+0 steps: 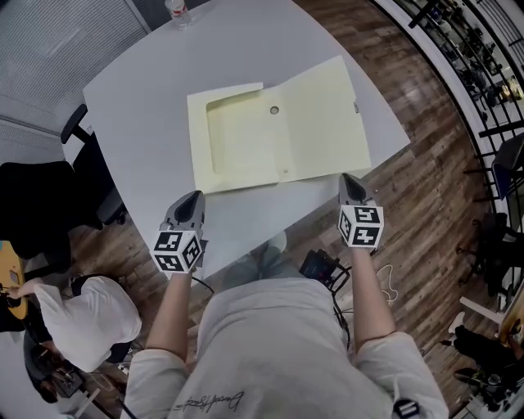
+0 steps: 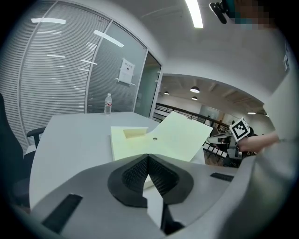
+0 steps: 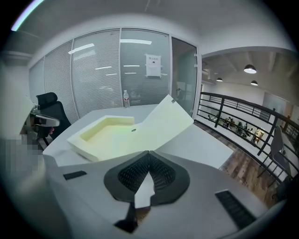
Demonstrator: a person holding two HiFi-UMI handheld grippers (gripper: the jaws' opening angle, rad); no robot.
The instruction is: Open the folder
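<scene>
Nearest: both hands hold the tongs over the near edge of the table, clear of the work. Left gripper (image 1: pixel 192 198) has its ribbed black pads pressed together, nothing between them; right gripper (image 1: pixel 351 182) the same, tips closed on air. Each has a smooth grey shell, with a marker cube at the back.

Table (image 1: pixel 147 90): pale grey, matte, smooth top, rounded corners; dark wood-plank floor (image 1: pixel 426 164) past its right edge.

Folder (image 1: pixel 278 131) lies mid-table, just beyond the grippers, touched by neither. Pale yellow and matte; stiff plastic or card, cannot tell which. Left half is a shallow tray (image 1: pixel 237 135) with low raised walls and one angled far corner; nothing seen in it. A small round hole or stud (image 1: pixel 273 110) sits near the spine. The cover (image 1: pixel 323 114), a flat stiff rectangular sheet, is swung out to the right; both gripper views show it sloping up from the spine rather than lying flat on the table. A small clasp (image 1: pixel 355 106) sits on its outer edge.

Judgement: the opening looks done; the inside is exposed and both tongs are free. What is left is at most pressing the cover down flat, if that is wanted.

Far: a clear bottle (image 1: pixel 178 11) stands upright at the far table edge, well apart from the folder; behind it, a glass partition with horizontal blinds (image 2: pixel 60 70).
</scene>
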